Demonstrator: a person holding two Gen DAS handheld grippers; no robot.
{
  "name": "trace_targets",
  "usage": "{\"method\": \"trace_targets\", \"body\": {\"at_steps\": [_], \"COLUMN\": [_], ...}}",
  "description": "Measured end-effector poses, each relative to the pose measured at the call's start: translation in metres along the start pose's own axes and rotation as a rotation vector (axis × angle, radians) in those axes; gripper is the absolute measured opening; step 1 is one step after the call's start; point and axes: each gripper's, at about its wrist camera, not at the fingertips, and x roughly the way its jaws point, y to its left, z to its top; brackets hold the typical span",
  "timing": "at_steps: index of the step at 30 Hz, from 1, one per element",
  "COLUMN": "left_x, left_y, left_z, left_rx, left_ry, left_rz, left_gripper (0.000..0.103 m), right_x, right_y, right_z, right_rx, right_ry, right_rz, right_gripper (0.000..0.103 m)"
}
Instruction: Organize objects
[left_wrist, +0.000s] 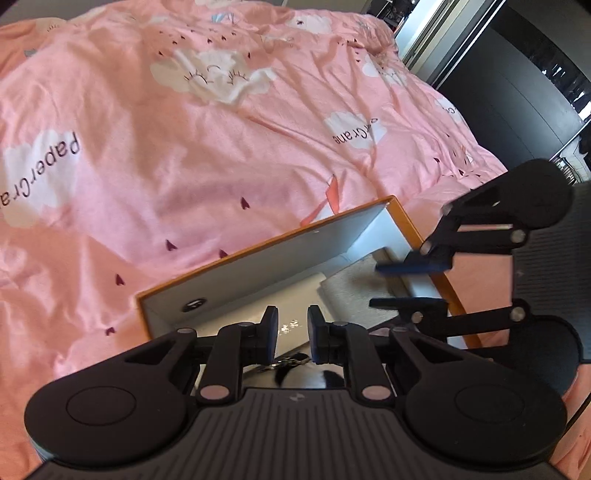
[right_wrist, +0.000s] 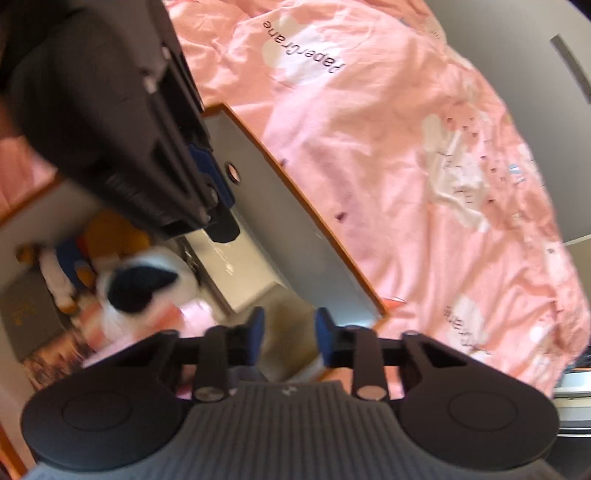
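The box (left_wrist: 258, 266) sits on the bed (left_wrist: 184, 166), and both my claws hang over its open top: my left claw (left_wrist: 292, 338) near one end, my right claw (right_wrist: 290, 334) beside it over the other. Inside the box, in the right wrist view, the plush toys (right_wrist: 122, 273) lie together beside a flat case (right_wrist: 240, 273), under my left claw.

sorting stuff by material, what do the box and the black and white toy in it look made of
Box: likely rigid cardboard, thin orange edges and smooth matte grey inner walls. Black and white toy: looks like soft plush, fuzzy outline, though the view is blurred.
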Motion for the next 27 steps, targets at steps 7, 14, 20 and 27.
{"method": "trace_targets", "body": {"at_steps": [7, 14, 20, 27], "left_x": [-0.014, -0.014, -0.014, -0.014], "left_y": [0.019, 0.025, 0.027, 0.024], "left_z": [-0.013, -0.018, -0.02, -0.02], "left_rx": [-0.003, -0.008, -0.016, -0.002], "left_ry": [-0.024, -0.024, -0.018, -0.008], "left_rz": [-0.015, -0.038, -0.038, -0.026], "left_gripper": [0.018, 0.018, 0.018, 0.018], "right_x": [0.038, 0.066, 0.079, 0.05], "right_y": [0.021, 0.032, 0.035, 0.036], "right_z": [0.027, 0.033, 0.032, 0.032], "right_rx": [0.09, 0.06, 0.028, 0.043], "right_ry": [0.138, 0.254, 0.292, 0.211], "right_rz": [0.045, -0.03, -0.077, -0.068], "right_gripper": [0.001, 0.0, 0.0, 0.001]}}
